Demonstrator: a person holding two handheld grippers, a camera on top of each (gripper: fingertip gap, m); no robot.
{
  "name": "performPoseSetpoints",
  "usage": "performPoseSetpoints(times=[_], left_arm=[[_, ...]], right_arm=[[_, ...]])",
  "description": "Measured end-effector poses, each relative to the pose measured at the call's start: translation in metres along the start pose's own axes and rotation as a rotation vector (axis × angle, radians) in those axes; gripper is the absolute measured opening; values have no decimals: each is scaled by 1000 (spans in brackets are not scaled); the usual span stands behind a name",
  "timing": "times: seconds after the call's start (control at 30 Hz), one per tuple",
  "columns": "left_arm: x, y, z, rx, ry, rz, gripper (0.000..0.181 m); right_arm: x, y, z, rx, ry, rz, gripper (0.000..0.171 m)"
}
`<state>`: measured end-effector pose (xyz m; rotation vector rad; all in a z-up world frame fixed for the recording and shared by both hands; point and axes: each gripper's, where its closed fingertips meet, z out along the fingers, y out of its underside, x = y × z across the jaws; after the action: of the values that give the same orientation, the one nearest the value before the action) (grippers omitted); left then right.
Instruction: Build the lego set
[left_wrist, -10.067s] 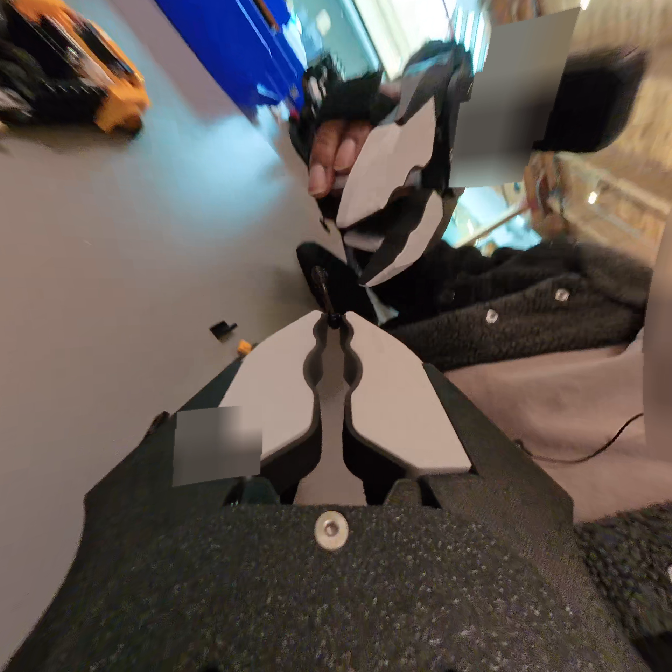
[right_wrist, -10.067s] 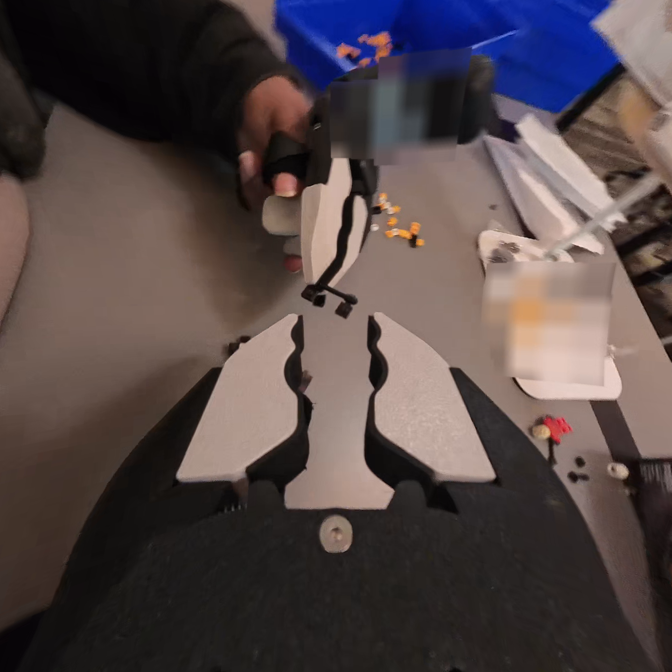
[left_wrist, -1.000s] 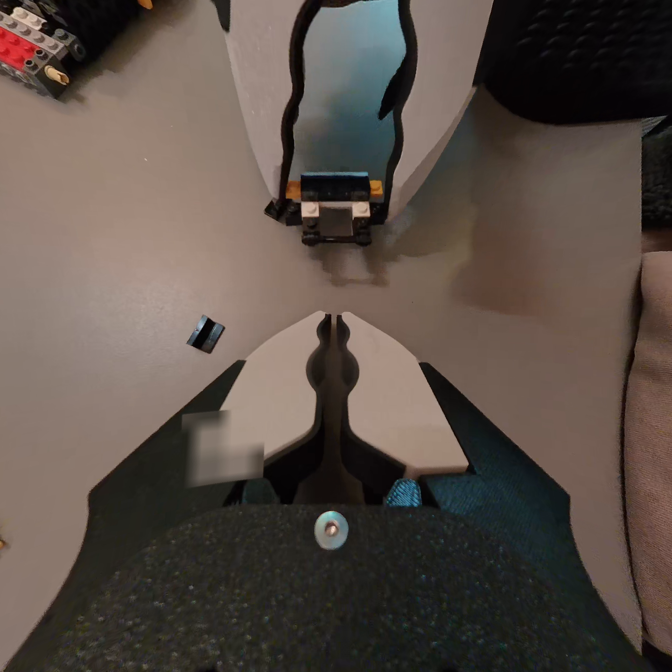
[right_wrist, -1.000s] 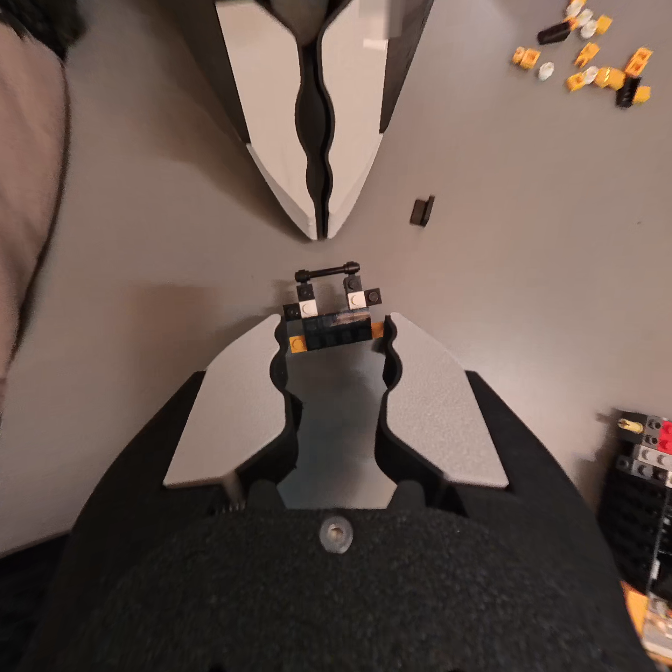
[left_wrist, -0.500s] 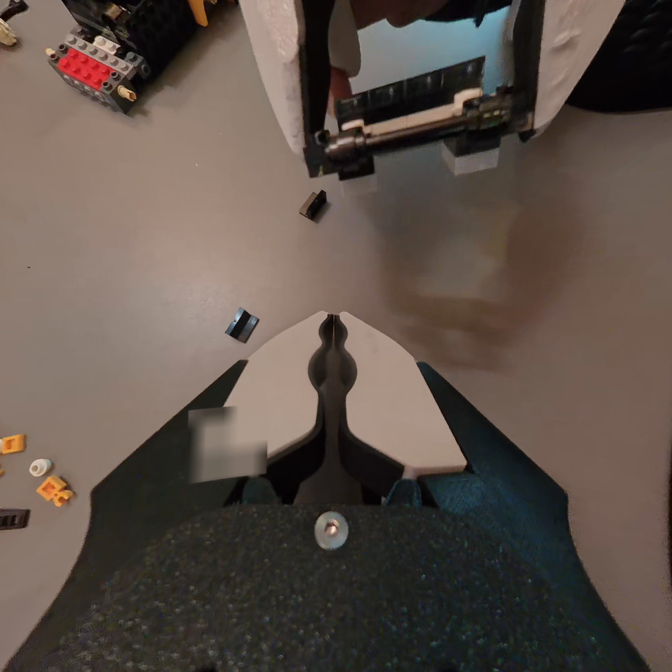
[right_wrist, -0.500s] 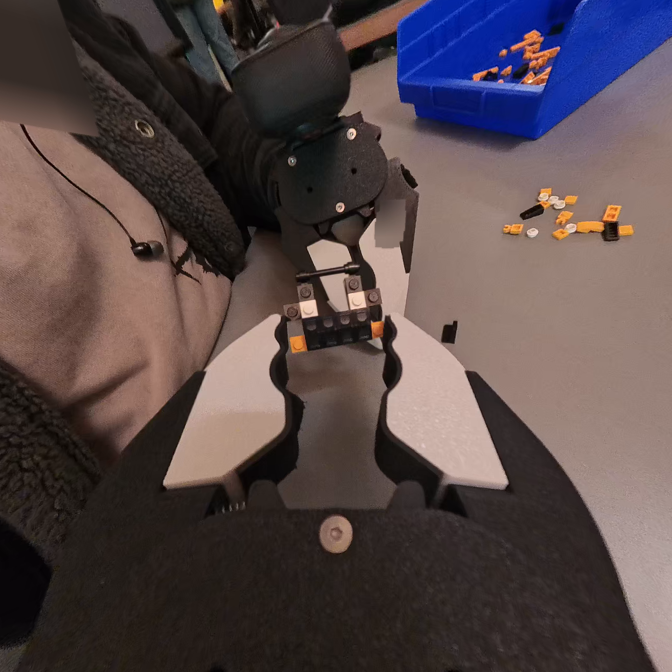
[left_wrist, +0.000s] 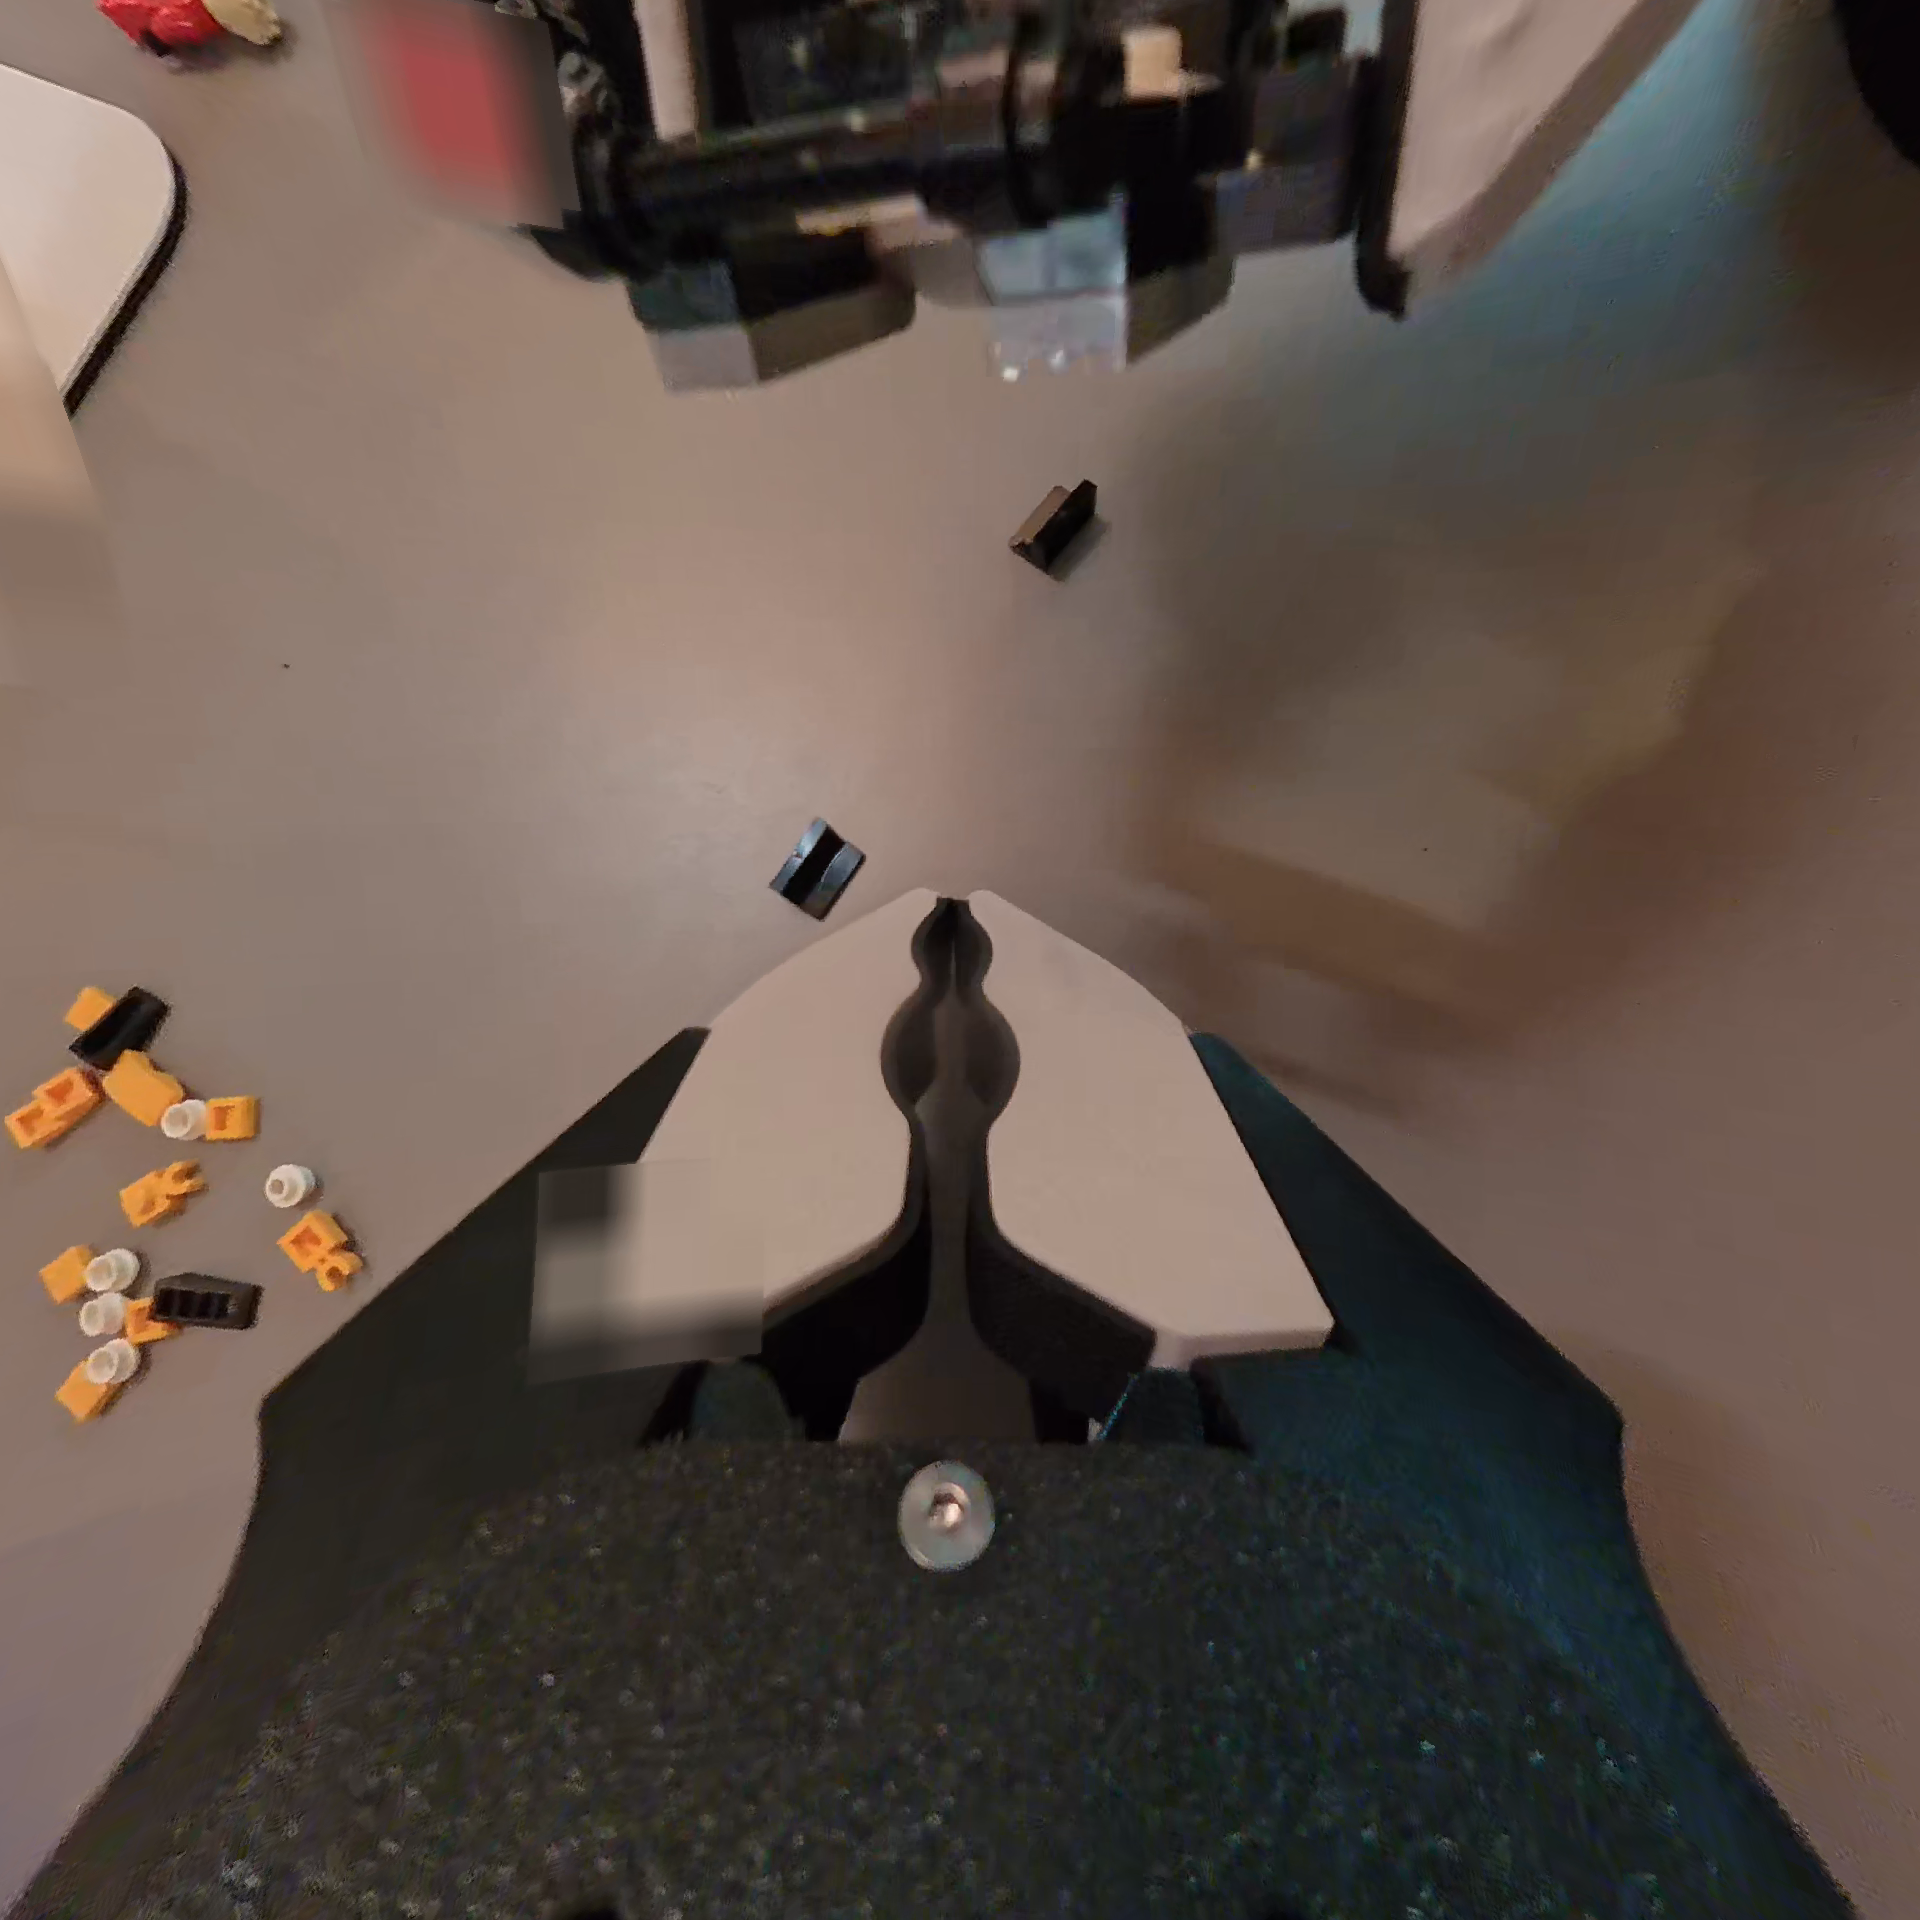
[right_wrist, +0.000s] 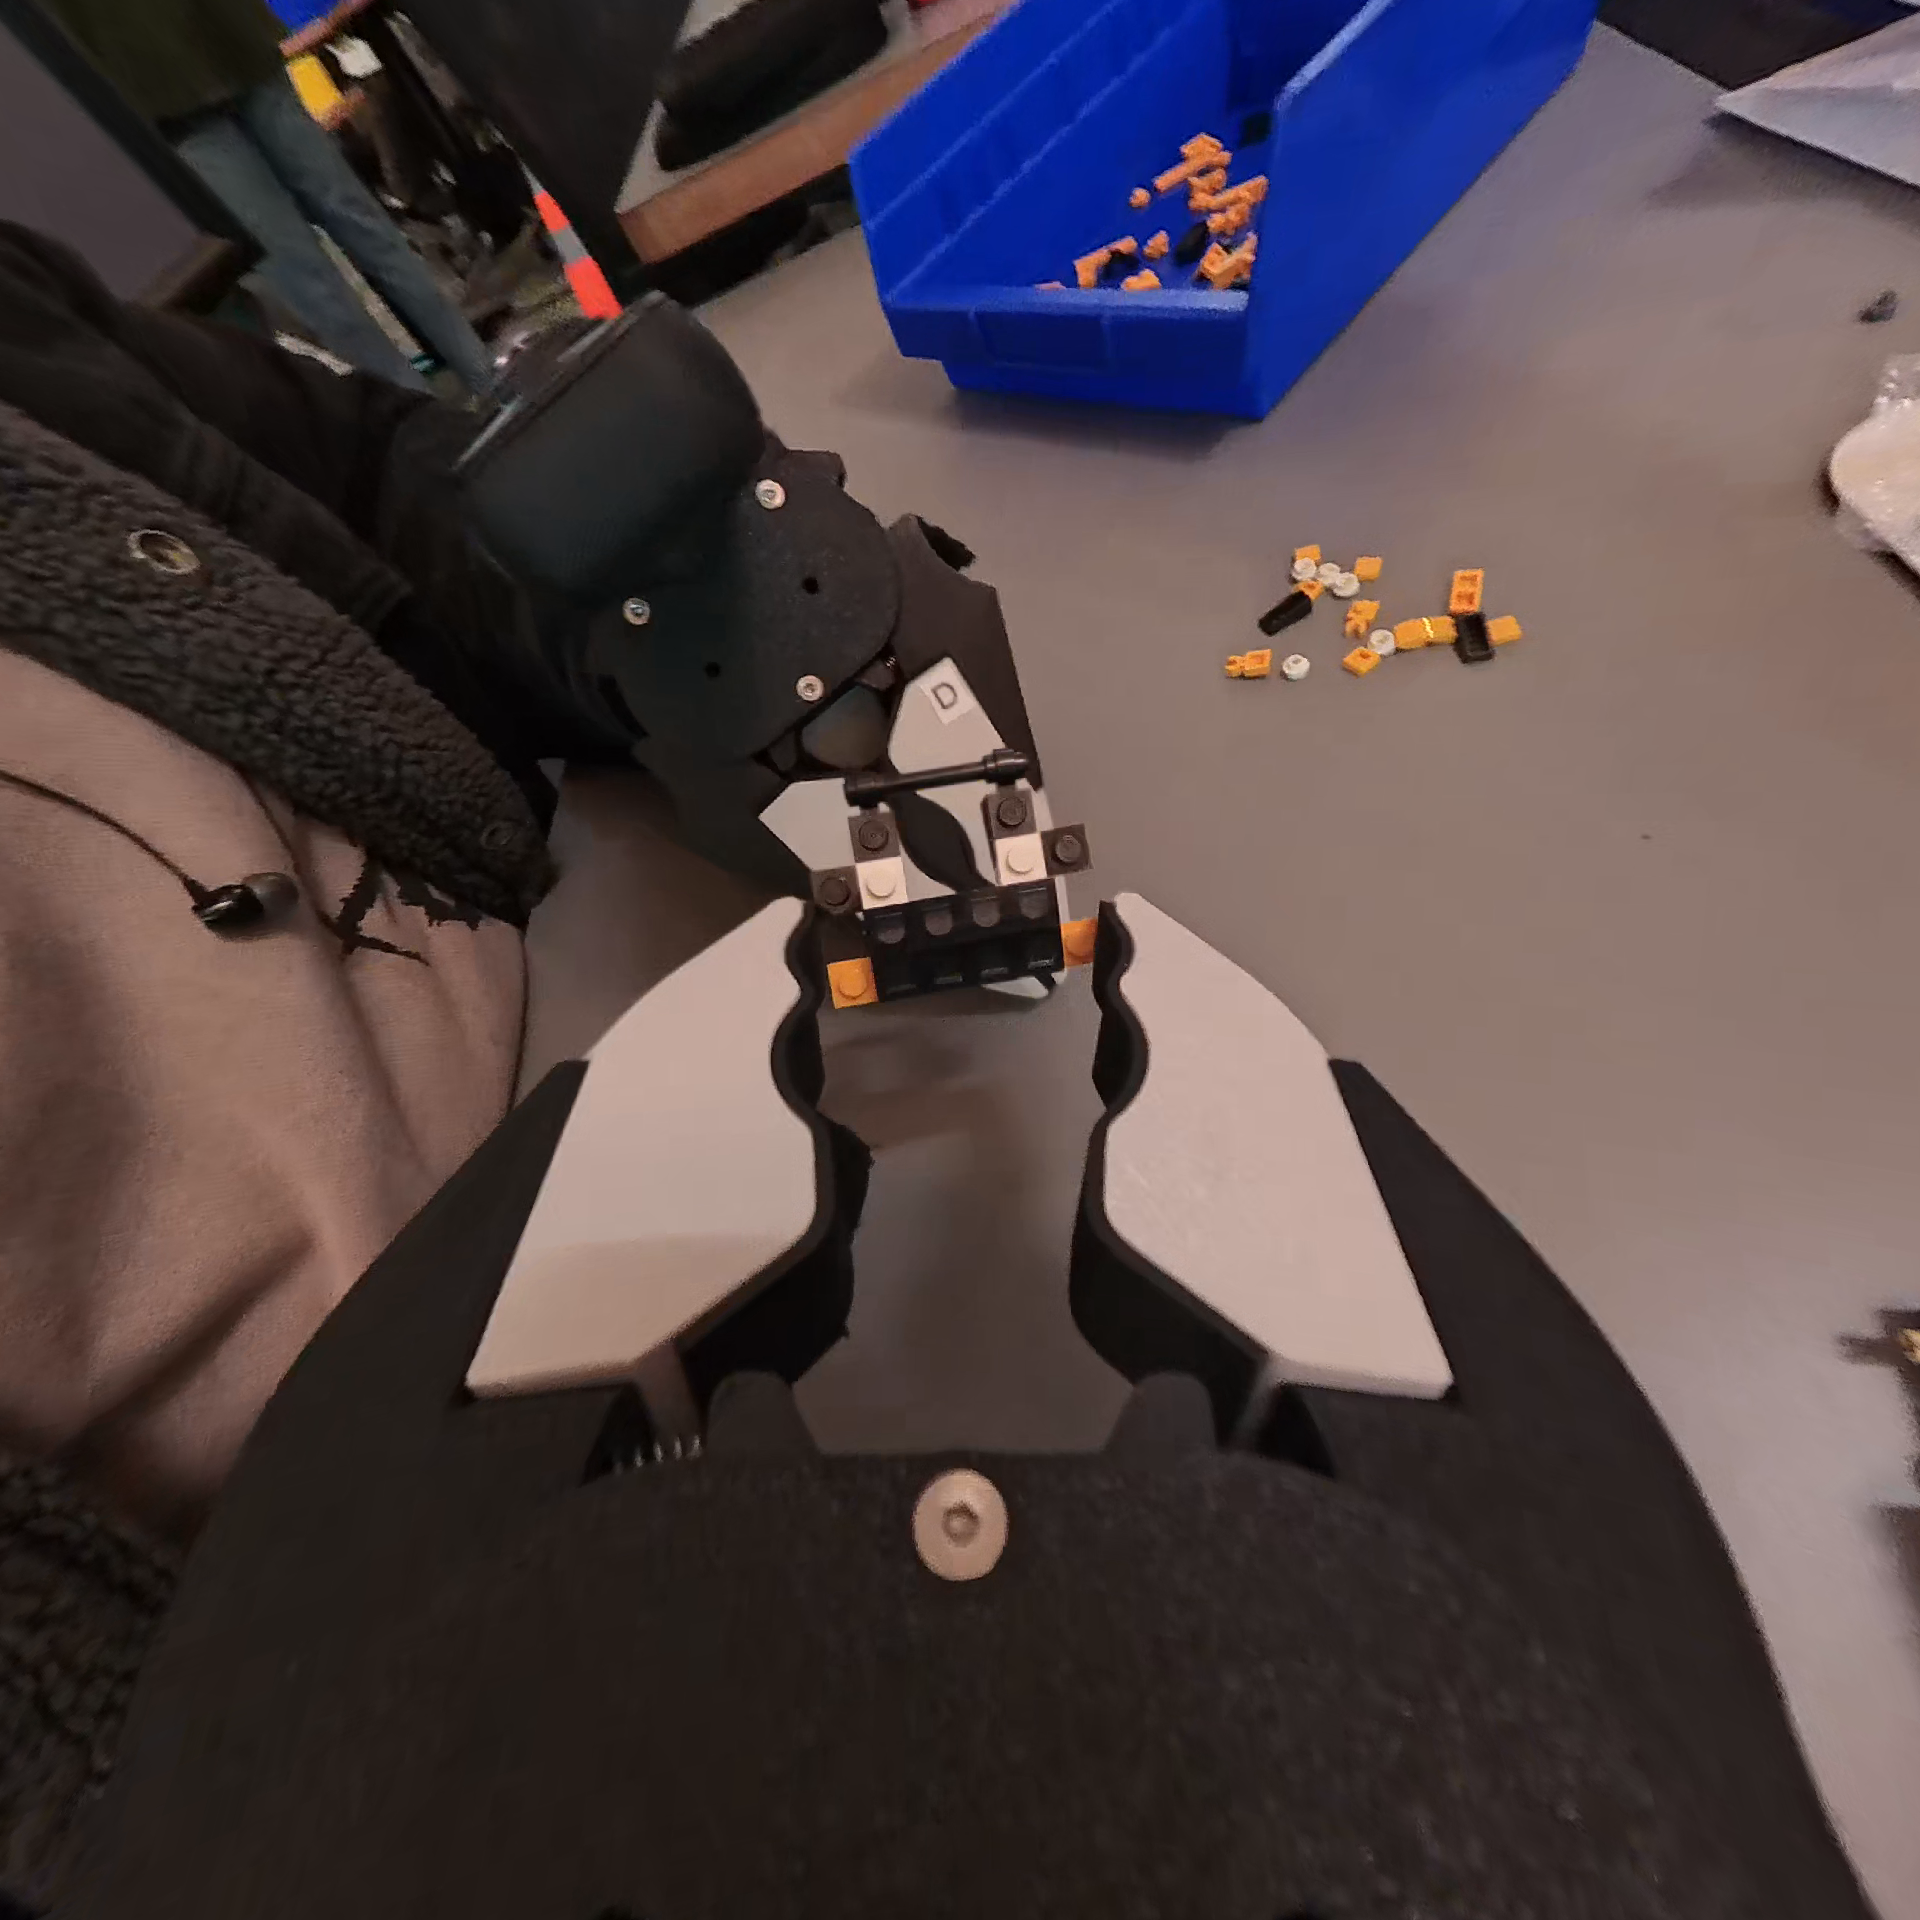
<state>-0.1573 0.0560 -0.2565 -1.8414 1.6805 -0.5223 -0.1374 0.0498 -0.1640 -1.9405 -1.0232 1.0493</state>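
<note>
The right gripper (right_wrist: 954, 940) is raised off the table, its jaws spread wide — the two tips pinch the ends of a small black brick assembly (right_wrist: 951, 899). The left gripper (left_wrist: 951, 902) points down at the table, jaws pressed together and empty — it sits low, ahead of the right one.

I see the small lego sub-assembly (right_wrist: 951, 914) held off the grey table (right_wrist: 1455, 935) at 12 o'clock in my right wrist view: a black studded brick row, orange corner plates, white tiles, a black bar on top. Loose orange, white and black pieces (right_wrist: 1371, 623) lie at 2 o'clock, perhaps fifteen.
</note>
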Motion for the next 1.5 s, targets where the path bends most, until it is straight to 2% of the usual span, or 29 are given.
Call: performPoseSetpoints(times=[0.43, 0.9, 1.07, 1.27, 1.5], left_arm=[[-18, 10, 2, -53, -94, -52, 0], [-25, 13, -1, -80, -143, -30, 0], [-26, 13, -2, -88, -159, -15, 0], [-27, 13, -4, -92, -177, 2, 0], [-29, 13, -5, -97, -192, 10, 0]], right_arm=[[24, 10, 0, -140, 277, 223, 50], [33, 17, 0, -281, 467, 131, 50], [28, 17, 4, -301, 422, 156, 50], [13, 11, 8, -286, 236, 280, 50], [7, 9, 14, -273, 115, 368, 50]])
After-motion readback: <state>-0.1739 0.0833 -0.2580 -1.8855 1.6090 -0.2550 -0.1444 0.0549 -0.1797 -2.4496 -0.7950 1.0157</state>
